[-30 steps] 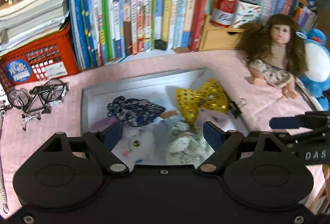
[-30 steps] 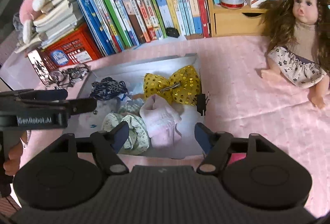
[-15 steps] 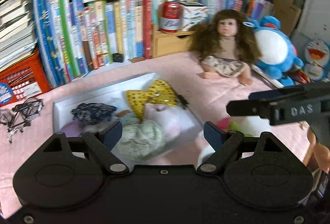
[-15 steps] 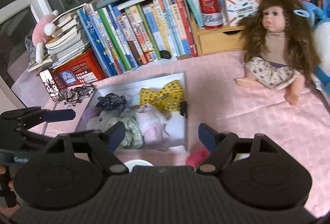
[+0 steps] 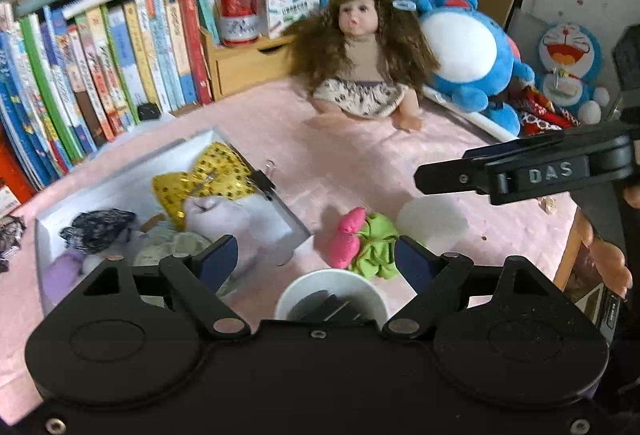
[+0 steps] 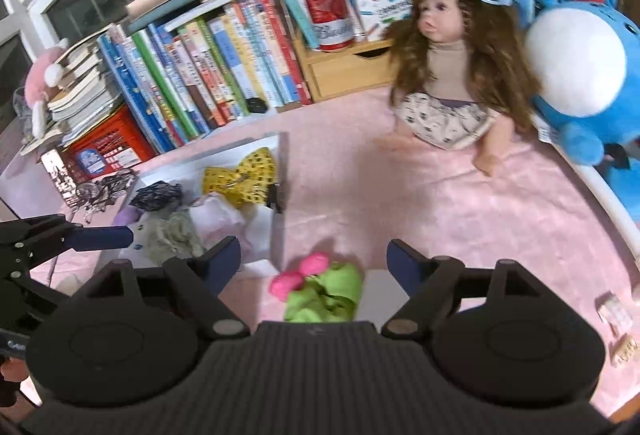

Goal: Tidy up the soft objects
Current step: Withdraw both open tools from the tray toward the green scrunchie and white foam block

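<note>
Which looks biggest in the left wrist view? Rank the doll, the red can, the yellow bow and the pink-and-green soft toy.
1. doll
2. yellow bow and pink-and-green soft toy: these look alike in size, and the toy lies nearer the camera, so I leave them unranked.
3. red can, farthest back.

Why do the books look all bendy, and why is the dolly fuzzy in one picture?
Left wrist view: the fisheye lens curves the books near the edge, and the doll looks fairly sharp. Right wrist view: the same bending, but the doll and the blue plush toy are smeared by motion blur.
</note>
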Available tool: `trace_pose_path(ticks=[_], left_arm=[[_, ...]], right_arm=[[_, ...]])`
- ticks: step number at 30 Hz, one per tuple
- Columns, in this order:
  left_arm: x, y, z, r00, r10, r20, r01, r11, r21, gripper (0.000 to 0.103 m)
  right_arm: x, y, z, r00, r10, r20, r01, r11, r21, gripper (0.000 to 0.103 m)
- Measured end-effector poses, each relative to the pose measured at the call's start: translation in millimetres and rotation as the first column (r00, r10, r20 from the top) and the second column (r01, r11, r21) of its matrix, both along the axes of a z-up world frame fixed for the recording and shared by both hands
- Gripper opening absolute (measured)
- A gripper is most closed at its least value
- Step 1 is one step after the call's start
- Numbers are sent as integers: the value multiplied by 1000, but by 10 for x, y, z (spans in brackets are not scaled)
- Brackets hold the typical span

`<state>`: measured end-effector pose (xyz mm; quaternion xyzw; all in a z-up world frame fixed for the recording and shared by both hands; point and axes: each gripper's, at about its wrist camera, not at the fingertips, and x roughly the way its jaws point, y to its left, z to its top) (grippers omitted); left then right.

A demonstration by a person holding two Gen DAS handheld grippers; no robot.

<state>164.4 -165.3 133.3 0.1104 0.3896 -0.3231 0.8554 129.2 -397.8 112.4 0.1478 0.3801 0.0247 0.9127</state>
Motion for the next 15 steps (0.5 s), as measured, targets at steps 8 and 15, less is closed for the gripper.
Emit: trace_pose_path(ticks=[8, 15], left_arm=[[293, -431, -264, 987, 11, -158, -5, 999, 44, 70], [418, -799, -490, 978, 18, -207, 7, 993, 119, 56]], right_arm=[[-82, -349, -202, 996, -84, -41, 84, 996, 1, 88], [-103, -596, -485, 988, -122, -99, 127, 991, 39, 88]])
